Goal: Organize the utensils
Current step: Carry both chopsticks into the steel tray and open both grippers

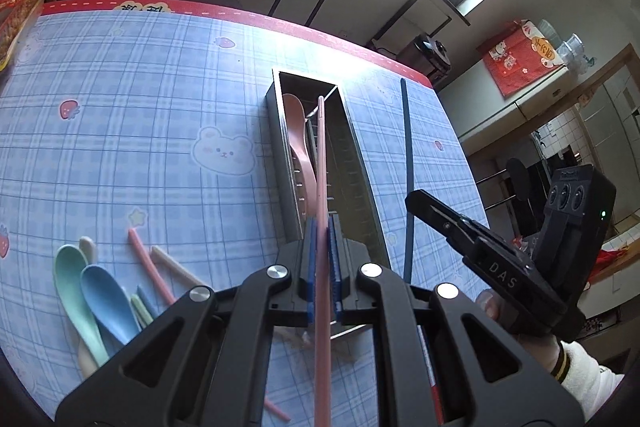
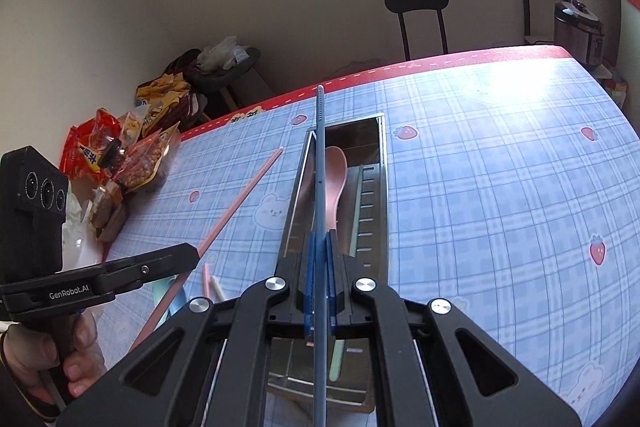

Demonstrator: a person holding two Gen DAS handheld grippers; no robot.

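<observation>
Left: loose spoons (image 1: pixel 94 301) and sticks lie near the table's (image 1: pixel 120 115) near edge; open cloth beyond. Left gripper (image 1: pixel 322 267) pinches a pink chopstick (image 1: pixel 321 163), long axis pointing away over the metal tray (image 1: pixel 280 155), which holds a pink spoon (image 1: pixel 298 131). Right gripper (image 2: pixel 319 275) clamps a blue chopstick (image 2: pixel 320 155), likewise pointing away above the tray; bare cloth to the right.
</observation>
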